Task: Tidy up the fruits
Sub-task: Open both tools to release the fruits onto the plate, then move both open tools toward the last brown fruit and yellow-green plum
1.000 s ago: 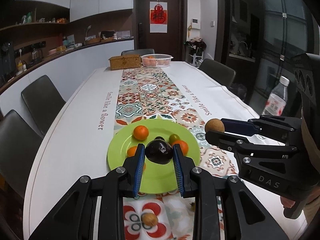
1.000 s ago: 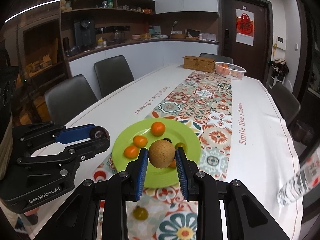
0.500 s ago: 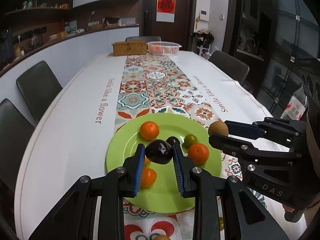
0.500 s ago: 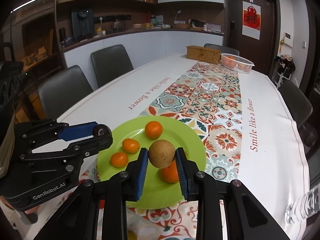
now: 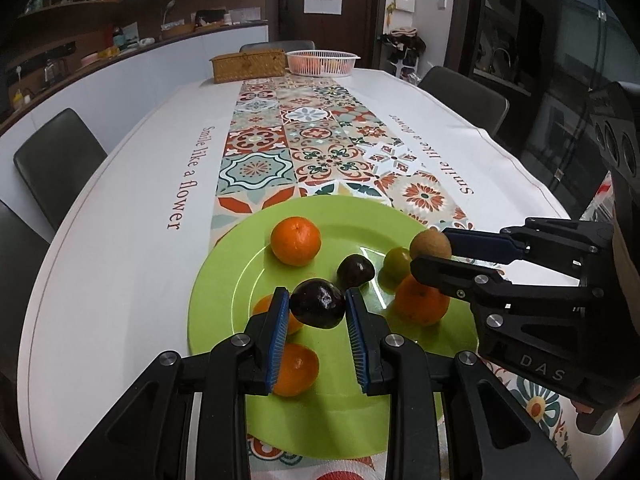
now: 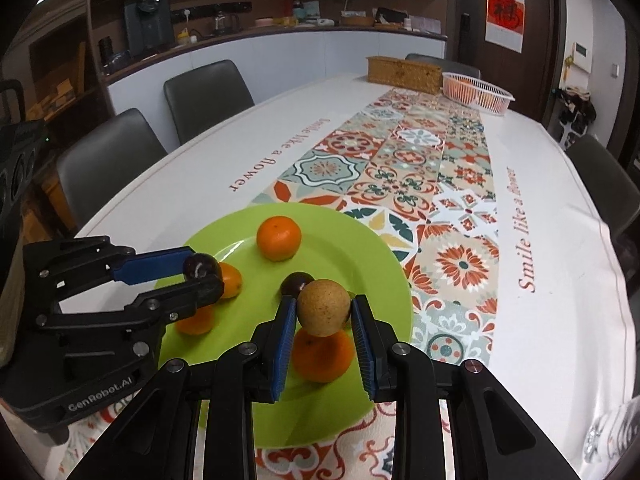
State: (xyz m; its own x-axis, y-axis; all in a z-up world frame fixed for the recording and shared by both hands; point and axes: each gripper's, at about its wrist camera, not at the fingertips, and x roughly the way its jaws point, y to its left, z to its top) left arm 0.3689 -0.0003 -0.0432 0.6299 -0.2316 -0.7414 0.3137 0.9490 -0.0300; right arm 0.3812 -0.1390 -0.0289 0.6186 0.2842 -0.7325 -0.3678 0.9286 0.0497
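Four oranges (image 5: 295, 241), two dark fruits (image 5: 318, 303), one brown fruit (image 5: 430, 243), one green fruit (image 5: 397, 263), one green plate (image 5: 224, 280), two tools (image 5: 317, 307).

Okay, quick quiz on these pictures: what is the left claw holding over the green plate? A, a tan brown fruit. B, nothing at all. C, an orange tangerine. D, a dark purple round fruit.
D: the left claw is shut on a dark purple fruit above the green plate, while the tan fruit sits in the right claw.

dark plum (image 5: 318, 309), tan fruit (image 6: 324, 306) over green plate (image 5: 224, 280)
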